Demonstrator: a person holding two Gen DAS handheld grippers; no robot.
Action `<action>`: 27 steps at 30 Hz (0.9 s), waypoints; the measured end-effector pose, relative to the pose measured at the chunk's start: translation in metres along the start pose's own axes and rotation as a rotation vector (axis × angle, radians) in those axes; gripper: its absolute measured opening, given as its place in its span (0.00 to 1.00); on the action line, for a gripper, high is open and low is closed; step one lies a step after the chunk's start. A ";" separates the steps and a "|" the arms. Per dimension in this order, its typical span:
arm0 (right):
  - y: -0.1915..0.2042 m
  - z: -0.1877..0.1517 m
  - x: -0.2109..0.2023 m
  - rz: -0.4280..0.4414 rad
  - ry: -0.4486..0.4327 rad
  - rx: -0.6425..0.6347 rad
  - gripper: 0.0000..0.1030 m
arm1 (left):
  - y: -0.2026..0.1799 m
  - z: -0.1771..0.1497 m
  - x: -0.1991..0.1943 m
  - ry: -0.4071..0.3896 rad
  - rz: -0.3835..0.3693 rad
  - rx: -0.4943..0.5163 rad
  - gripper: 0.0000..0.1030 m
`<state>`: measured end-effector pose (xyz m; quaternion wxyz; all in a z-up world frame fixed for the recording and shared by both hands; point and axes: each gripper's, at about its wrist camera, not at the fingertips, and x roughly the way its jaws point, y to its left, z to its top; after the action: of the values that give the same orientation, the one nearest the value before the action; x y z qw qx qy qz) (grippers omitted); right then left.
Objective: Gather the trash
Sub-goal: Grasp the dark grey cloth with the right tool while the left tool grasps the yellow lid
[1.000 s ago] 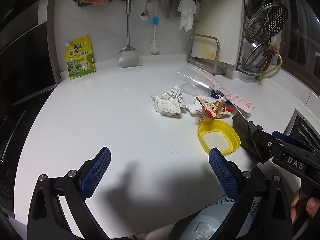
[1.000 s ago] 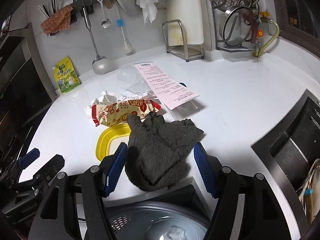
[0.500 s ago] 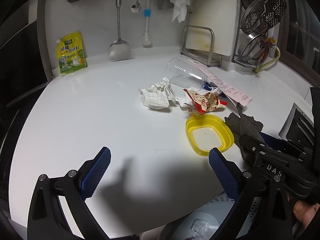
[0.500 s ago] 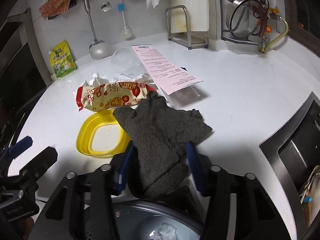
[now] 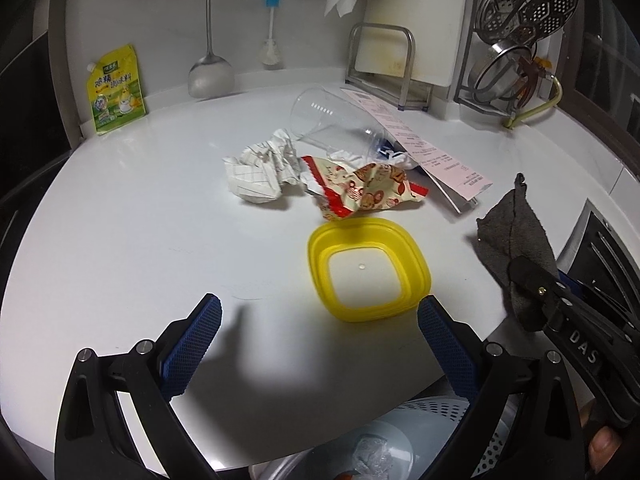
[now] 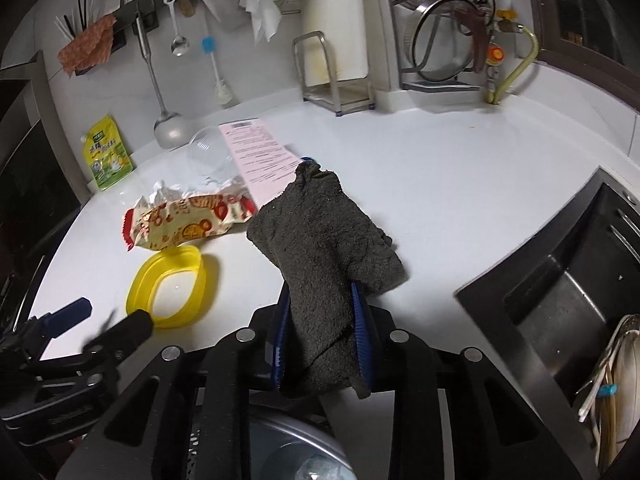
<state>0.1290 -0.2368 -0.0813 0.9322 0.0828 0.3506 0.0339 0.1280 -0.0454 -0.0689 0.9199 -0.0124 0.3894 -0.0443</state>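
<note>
My right gripper [image 6: 322, 320] is shut on a dark grey cloth [image 6: 324, 236] and holds it lifted at the counter's front edge; the cloth also shows in the left wrist view [image 5: 516, 236]. My left gripper [image 5: 318, 340] is open and empty above the counter. Ahead of it lie a yellow lid [image 5: 368, 268], a red snack wrapper [image 5: 360, 192], crumpled checked paper [image 5: 260, 172], a clear plastic cup [image 5: 328, 120] on its side and a pink receipt [image 5: 420, 148]. The lid [image 6: 170, 284], wrapper [image 6: 188, 224], cup [image 6: 208, 152] and receipt [image 6: 260, 156] show in the right wrist view.
A perforated bin [image 5: 400, 440] with some trash sits below the counter's front edge. A sink [image 6: 568, 292] lies to the right. A yellow-green pouch [image 5: 116, 92], hanging utensils, a cutting board rack [image 5: 384, 56] and a dish rack [image 5: 516, 40] line the back wall.
My right gripper has closed on the grey cloth and raised it off the counter. My left gripper has moved forward and right toward the yellow lid, staying open.
</note>
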 end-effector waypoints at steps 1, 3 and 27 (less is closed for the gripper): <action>-0.004 0.000 -0.001 0.004 0.000 0.014 0.26 | -0.002 0.001 0.002 0.006 0.001 -0.003 0.94; -0.010 -0.001 -0.004 0.015 -0.005 0.038 0.26 | -0.005 0.002 0.008 0.024 -0.005 -0.012 0.94; -0.018 -0.006 -0.015 0.070 -0.033 0.063 0.26 | -0.031 0.015 0.031 0.040 0.045 0.033 0.69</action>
<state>0.1135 -0.2554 -0.0790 0.9330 0.1251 0.3329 0.0540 0.1578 -0.0797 -0.0791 0.9128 0.0122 0.4070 -0.0301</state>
